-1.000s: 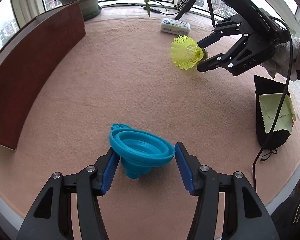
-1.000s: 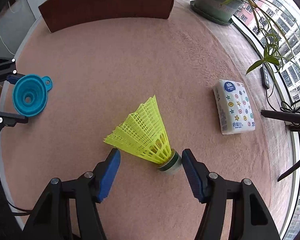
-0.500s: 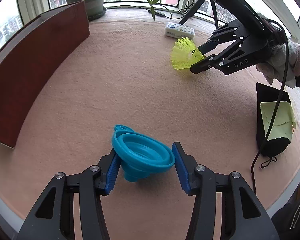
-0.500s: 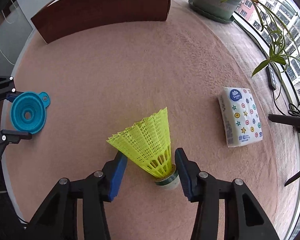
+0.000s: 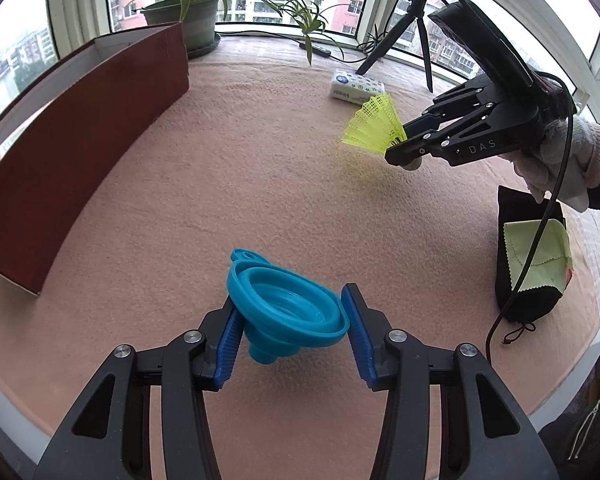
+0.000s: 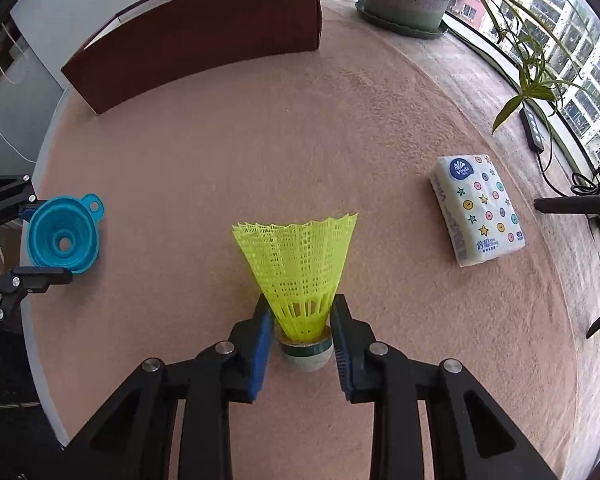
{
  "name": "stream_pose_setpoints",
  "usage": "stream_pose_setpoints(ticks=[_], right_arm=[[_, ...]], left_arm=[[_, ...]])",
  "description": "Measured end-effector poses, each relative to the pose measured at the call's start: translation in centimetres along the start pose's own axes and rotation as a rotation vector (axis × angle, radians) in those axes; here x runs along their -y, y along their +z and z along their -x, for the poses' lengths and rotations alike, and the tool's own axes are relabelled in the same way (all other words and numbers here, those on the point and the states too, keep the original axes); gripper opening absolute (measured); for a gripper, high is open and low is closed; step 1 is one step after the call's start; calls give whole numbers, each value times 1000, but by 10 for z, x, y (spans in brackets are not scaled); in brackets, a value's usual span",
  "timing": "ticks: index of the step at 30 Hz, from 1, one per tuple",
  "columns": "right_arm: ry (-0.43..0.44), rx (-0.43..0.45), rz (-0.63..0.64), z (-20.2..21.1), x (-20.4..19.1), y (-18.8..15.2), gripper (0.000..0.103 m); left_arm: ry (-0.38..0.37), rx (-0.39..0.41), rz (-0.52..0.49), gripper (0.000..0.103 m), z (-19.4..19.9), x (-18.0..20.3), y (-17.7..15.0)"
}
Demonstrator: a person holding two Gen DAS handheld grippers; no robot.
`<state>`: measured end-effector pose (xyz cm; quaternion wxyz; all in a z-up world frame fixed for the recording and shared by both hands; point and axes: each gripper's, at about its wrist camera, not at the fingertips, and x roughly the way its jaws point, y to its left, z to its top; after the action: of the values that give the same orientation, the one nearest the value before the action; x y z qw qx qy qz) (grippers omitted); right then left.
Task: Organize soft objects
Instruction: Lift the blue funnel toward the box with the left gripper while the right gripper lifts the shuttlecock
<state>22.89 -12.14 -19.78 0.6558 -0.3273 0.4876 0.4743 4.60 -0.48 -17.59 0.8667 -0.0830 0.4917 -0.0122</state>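
A blue collapsible funnel (image 5: 288,308) sits tilted between the blue pads of my left gripper (image 5: 292,332), which is shut on its rim just above the pink cloth. In the right wrist view the same funnel (image 6: 64,240) shows at the far left inside those jaws. A yellow plastic shuttlecock (image 6: 300,264) stands skirt-up between the jaws of my right gripper (image 6: 302,336). These jaws are closing, and the pads press its lower skirt above the cork. The left wrist view shows the shuttlecock (image 5: 374,126) sticking out of the right gripper (image 5: 400,148), held by a gloved hand (image 5: 560,160).
A long brown box (image 5: 72,152) stands along the left side of the table. A tissue pack (image 6: 478,208) lies to the right of the shuttlecock. A black pouch (image 5: 516,304) with a green cloth (image 5: 540,248) on it lies at the right edge. A potted plant (image 6: 404,0) and a tripod (image 5: 420,32) stand on the sill.
My right jaws have drawn in onto the shuttlecock, whose skirt has swung from leaning left to straight ahead. The left jaws narrowed onto the funnel, which now sits a little tilted.
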Motion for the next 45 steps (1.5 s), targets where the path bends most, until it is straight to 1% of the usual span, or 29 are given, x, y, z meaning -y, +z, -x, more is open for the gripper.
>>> stream_pose_setpoints(ticks=[3, 8, 10, 14, 17, 21, 24, 30, 32, 35, 38, 41, 45], right_arm=[[0, 27, -13, 13, -6, -2, 26], [-9, 79, -39, 43, -23, -4, 26], [-30, 88, -35, 54, -29, -3, 26], [-59, 117, -59, 74, -39, 7, 26], [-72, 151, -80, 90, -46, 18, 26], [-107, 195, -93, 106, -62, 43, 26], [-112, 252, -105, 120, -77, 70, 26], [-145, 336, -97, 134, -106, 127, 26], [-156, 346, -94, 132, -113, 147, 26], [-162, 358, -94, 125, -124, 176, 26], [-151, 358, -106, 113, -127, 203, 26], [-167, 347, -109, 97, -129, 229, 26], [-152, 328, -146, 74, -123, 256, 26]], left_arm=[[-21, 20, 16, 47, 9, -3, 2], [-39, 51, 10, 47, 25, -10, 11], [-34, 64, 2, 47, 34, -15, 16], [-26, 103, -10, 47, 53, -31, 27], [-22, 147, 4, 47, 69, -50, 37], [-6, 197, 35, 47, 88, -83, 50], [9, 219, 57, 47, 99, -110, 58], [82, 257, 99, 47, 117, -166, 70], [106, 265, 117, 47, 120, -187, 74], [118, 261, 156, 47, 119, -216, 83], [161, 248, 150, 47, 112, -238, 89], [158, 226, 180, 47, 104, -262, 92], [144, 204, 212, 47, 92, -280, 95]])
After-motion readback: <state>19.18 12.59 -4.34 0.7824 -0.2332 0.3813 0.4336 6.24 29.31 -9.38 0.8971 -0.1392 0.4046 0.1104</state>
